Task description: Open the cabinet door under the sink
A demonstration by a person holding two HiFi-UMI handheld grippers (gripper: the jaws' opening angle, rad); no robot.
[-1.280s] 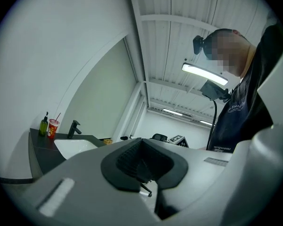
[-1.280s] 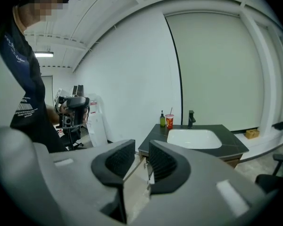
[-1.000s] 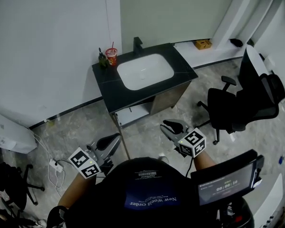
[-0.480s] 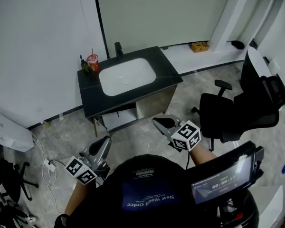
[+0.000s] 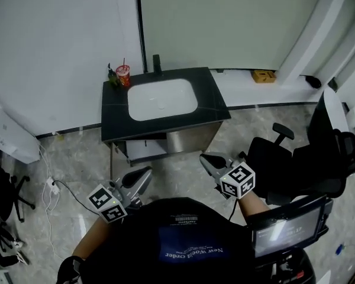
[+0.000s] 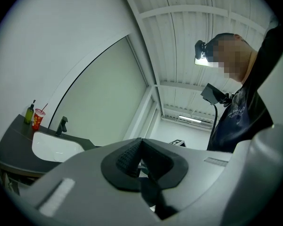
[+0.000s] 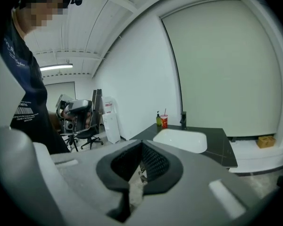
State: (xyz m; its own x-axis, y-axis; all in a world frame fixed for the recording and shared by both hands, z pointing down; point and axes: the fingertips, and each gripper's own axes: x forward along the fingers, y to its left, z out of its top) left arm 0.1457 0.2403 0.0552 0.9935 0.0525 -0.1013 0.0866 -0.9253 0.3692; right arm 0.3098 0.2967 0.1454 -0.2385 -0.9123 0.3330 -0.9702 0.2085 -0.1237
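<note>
1. The cabinet door sits below the front edge of the black surface that carries the white sink, against the far wall. The head view does not show whether the door is ajar.
2. A dark faucet stands behind the sink. A red cup with a straw and a green bottle share the back left corner.
3. The left gripper has its jaws clenched together with nothing between them, and it is well apart from the cabinet door.
4. The right gripper also has its jaws clenched and empty, pointing toward the sink.
5. Grey stone floor lies between both grippers and the cabinet door.
6. A black office chair stands just right of the right gripper.
7. At the left, a white unit leans by the wall, and a power strip with its cable lies on the floor.
8. A small yellow box rests on the ledge right of the sink.
</note>
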